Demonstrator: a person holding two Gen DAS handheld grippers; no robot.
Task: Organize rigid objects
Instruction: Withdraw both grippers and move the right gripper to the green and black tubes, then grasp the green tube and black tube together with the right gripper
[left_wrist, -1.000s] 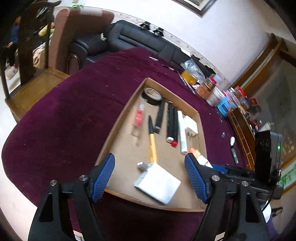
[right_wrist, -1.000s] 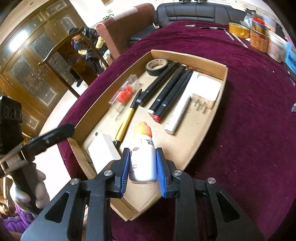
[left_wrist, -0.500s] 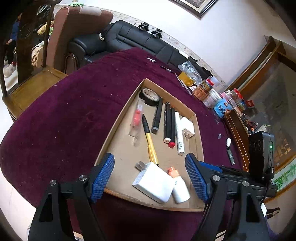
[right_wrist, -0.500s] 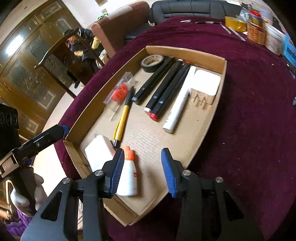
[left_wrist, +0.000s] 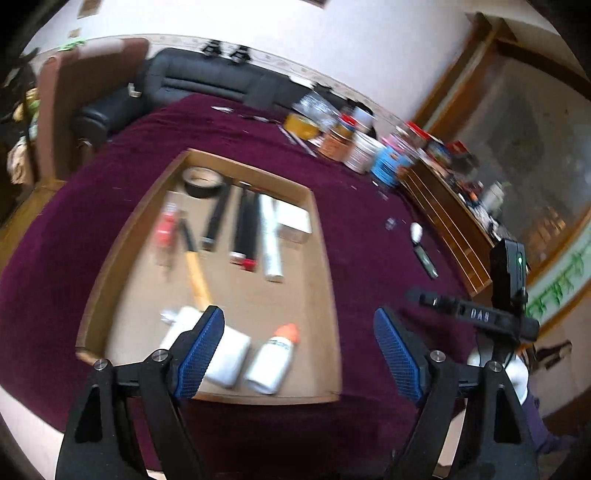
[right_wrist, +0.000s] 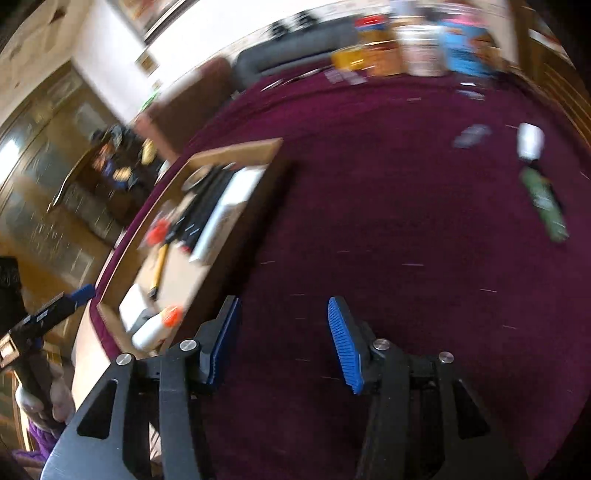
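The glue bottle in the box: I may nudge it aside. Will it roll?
Probably. The glue bottle lies on its side and looks round, so a sideways push could roll it toward the white block. Small plastic, likely light.

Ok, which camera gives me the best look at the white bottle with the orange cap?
The left wrist view: the white bottle lies near the middle, whole, in the cardboard tray beside a white block. The right wrist view shows it small, blurred, at the left edge.
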